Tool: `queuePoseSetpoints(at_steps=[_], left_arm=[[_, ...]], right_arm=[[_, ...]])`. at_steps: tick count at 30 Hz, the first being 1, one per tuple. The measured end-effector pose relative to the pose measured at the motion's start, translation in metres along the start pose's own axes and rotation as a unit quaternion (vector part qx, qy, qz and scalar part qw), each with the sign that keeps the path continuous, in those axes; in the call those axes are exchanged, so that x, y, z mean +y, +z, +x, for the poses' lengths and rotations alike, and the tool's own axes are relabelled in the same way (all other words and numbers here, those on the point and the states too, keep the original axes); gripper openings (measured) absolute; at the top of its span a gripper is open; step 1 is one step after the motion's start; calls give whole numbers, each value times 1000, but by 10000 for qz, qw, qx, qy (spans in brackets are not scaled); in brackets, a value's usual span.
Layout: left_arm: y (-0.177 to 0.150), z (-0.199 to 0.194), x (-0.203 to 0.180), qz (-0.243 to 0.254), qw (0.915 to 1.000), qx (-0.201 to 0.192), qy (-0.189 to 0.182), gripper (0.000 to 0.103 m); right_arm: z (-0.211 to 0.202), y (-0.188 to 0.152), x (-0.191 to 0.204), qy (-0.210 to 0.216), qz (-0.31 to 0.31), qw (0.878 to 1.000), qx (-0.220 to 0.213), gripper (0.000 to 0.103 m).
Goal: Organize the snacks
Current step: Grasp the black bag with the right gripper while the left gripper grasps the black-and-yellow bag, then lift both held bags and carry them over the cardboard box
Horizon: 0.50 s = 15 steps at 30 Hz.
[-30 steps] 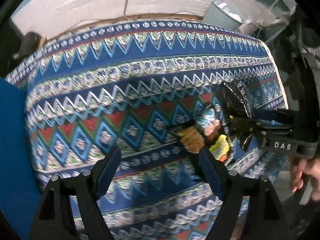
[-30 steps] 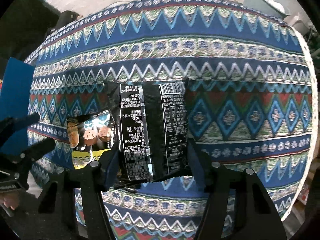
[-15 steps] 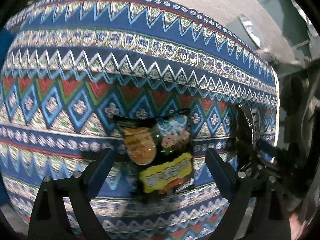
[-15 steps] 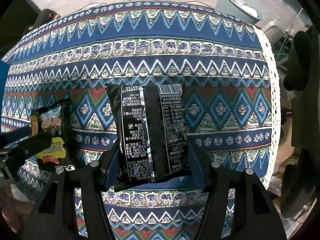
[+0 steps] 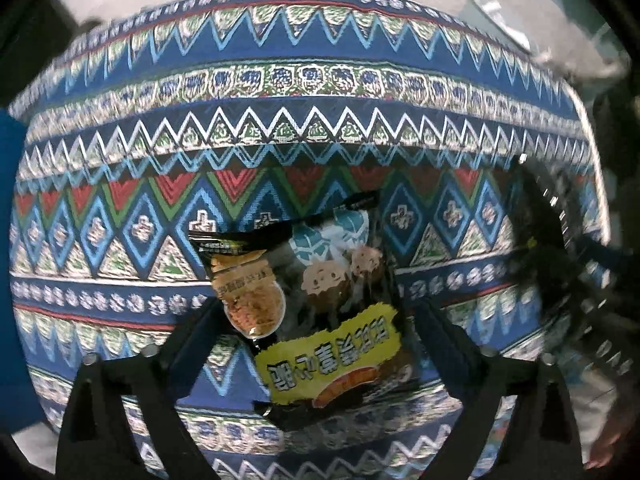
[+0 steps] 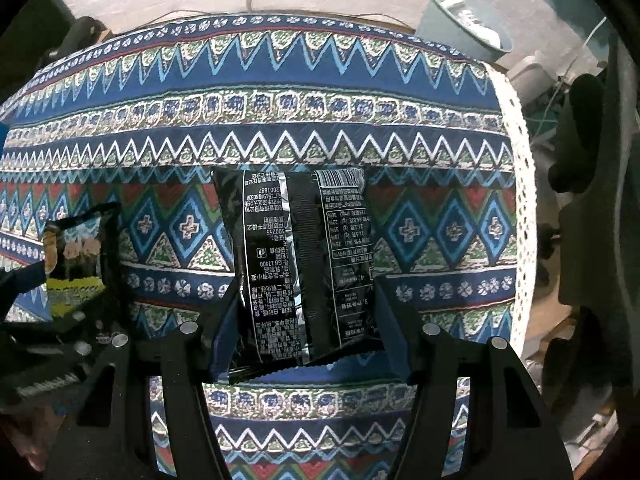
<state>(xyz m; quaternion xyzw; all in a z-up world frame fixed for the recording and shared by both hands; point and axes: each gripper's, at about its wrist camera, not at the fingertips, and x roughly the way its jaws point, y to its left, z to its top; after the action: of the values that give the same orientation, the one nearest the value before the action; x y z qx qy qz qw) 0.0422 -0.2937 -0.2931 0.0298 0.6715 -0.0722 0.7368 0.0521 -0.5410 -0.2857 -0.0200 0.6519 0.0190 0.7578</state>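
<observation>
Since a second ago the left gripper (image 5: pixel 316 320) has swung across the patterned tablecloth (image 5: pixel 280 80) and come down over the yellow snack bag (image 5: pixel 320 312), which lay off to its right before and now sits between its fingers.

Left wrist view: the yellow snack bag lies flat on the cloth-covered tabletop, printed side up, with cartoon figures, a round picture of the snack and a yellow banner of lettering. The left gripper points down at it. Its jaws stand wide and are closing a little at this moment; the bag is between them, but each finger is clear of the wrapper's edges, so nothing is held. At the right edge a dark, blurred shape is the other gripper with its load; details there cannot be made out.

Right wrist view: the right gripper (image 6: pixel 304 320) has its jaws about half open and pressed against both long sides of a black snack bag (image 6: pixel 304 256), gripping its near half. The bag shows its back, with a silver seam, white print and a barcode at the far end. It hangs over the middle of the tablecloth, near the diamond band. The yellow snack bag (image 6: pixel 76 256) is seen at the left, beside the black parts of the left gripper. A pale green bucket (image 6: pixel 468 24) stands beyond the tabletop's far right corner.
</observation>
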Motion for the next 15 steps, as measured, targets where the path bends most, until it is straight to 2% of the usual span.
queuePoseSetpoints(at_steps=[2, 5, 8, 15], left_arm=[[-3, -1, -8, 174, 9995, -123, 213, 73], [-4, -4, -13, 322, 9991, -216, 196, 61], [-3, -7, -7, 396, 9990, -193, 81, 61], [3, -29, 25, 599, 9967, -508, 222, 61]], right_arm=[[-4, 0, -4, -68, -47, 10000, -18, 62], [-7, -1, 6, -76, -109, 9999, -44, 62], [-11, -3, 22, -64, -191, 9998, -73, 62], [-27, -2, 49, -41, -353, 9989, -298, 62]])
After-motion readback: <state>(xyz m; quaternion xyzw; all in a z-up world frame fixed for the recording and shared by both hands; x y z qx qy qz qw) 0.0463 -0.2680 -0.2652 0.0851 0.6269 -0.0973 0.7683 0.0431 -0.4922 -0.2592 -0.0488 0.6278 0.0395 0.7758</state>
